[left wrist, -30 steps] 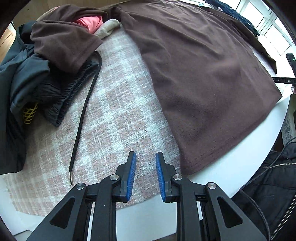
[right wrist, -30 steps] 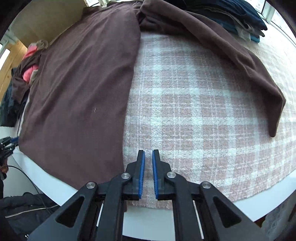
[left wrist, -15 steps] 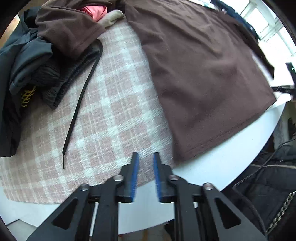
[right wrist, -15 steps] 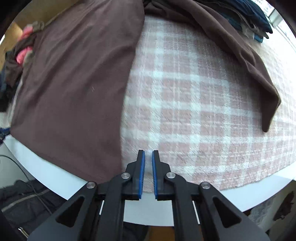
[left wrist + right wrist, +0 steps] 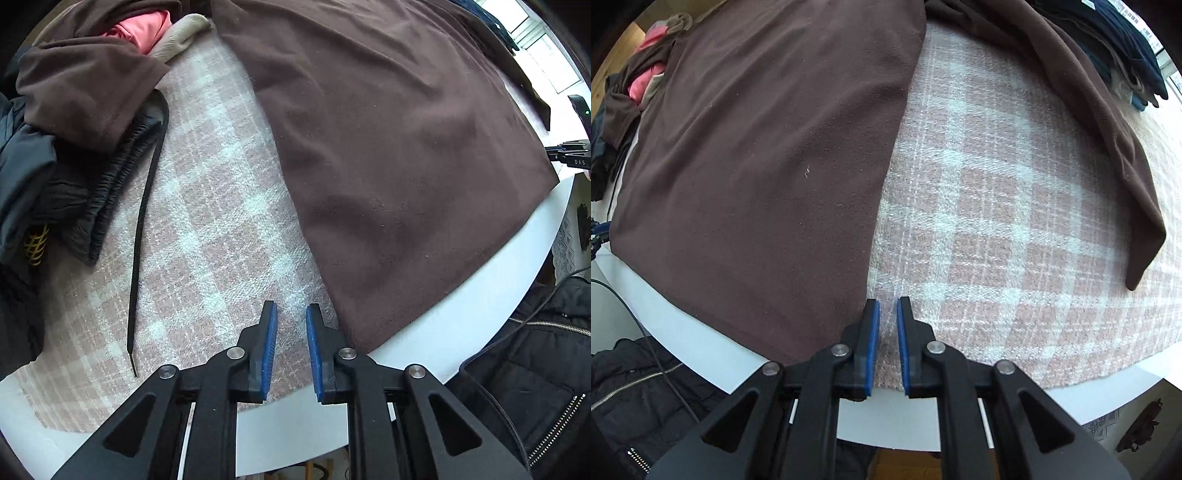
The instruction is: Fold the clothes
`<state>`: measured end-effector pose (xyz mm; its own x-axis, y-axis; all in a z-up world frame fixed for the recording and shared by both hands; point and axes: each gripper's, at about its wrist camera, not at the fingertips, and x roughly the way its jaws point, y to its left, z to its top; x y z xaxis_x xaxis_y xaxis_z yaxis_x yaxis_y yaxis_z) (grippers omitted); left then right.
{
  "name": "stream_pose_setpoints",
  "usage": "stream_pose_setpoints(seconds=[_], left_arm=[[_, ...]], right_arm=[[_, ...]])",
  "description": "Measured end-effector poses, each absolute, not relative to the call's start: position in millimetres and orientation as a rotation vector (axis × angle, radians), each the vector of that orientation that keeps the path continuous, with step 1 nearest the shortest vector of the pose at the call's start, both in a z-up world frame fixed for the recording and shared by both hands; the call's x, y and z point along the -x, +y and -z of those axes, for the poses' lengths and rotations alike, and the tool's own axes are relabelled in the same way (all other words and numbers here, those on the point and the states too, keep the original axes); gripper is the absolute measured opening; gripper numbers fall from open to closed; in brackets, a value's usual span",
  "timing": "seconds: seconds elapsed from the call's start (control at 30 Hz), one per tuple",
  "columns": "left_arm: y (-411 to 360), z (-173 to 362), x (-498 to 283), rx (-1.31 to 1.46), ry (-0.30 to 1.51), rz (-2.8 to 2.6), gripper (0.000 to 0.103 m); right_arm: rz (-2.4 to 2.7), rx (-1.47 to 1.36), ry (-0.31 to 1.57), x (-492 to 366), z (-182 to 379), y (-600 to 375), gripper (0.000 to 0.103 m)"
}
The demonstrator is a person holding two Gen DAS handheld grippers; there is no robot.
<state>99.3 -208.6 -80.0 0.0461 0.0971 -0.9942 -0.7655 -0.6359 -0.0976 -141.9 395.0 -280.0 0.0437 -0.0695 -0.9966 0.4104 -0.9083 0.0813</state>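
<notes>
From the left wrist view, the left hand-held gripper point(image 5: 289, 321) hovers over the near edge of the desk point(image 5: 461, 325), its blue pads apart with a clear gap and nothing between them. Under it lies a pink-and-white checked cloth point(image 5: 207, 229) that covers most of the desk. The brown shirt point(image 5: 388, 147) is spread flat on the cloth, its hem reaching over the bare white rim at the near edge, just beside the gripper's right finger. Toward the desk's far left corner sits a heap of clothes point(image 5: 55, 155) (dark grey, brown, a bit of pink and beige), and a black drawstring point(image 5: 142, 229) trails out of it across the checks toward the near edge. A black jacket point(image 5: 535, 369) shows below the desk.

From the right wrist view, the right hand-held gripper point(image 5: 887, 317) is over the near edge too, pads slightly apart and holding nothing, right at the side edge of the brown shirt point(image 5: 768, 158) near its hem corner. One sleeve point(image 5: 1108, 140) stretches out over the checked cloth point(image 5: 997, 221) toward the desk's right side. Folded dark clothes point(image 5: 1126, 55) are stacked at the far right corner.
</notes>
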Motion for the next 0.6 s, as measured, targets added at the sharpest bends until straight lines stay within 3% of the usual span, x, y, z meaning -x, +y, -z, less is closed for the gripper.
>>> stream_pose_setpoints(seconds=[0.27, 0.47, 0.5, 0.53, 0.6], left_arm=[[-220.8, 64.9, -91.3, 1.68, 0.645, -1.655, 0.016], [-229.1, 53.5, -78.9, 1.702, 0.653, -1.614, 0.016], [-220.8, 52.1, -70.9, 1.738, 0.654, -1.599, 0.012], [-218.0, 44.0, -62.5, 1.732, 0.639, -1.611, 0.004], [-215.4, 20.5, -43.9, 1.65, 0.63, -1.689, 0.009]], right_arm=[[1.886, -2.031, 0.284, 140.0, 301.0, 406.4, 0.011], [1.842, -2.101, 0.425, 131.7, 318.7, 389.0, 0.01], [1.889, -2.088, 0.431, 136.1, 314.0, 391.0, 0.01], [1.948, -2.045, 0.397, 143.4, 306.7, 390.7, 0.01], [2.03, -1.959, 0.295, 160.3, 296.2, 389.0, 0.011]])
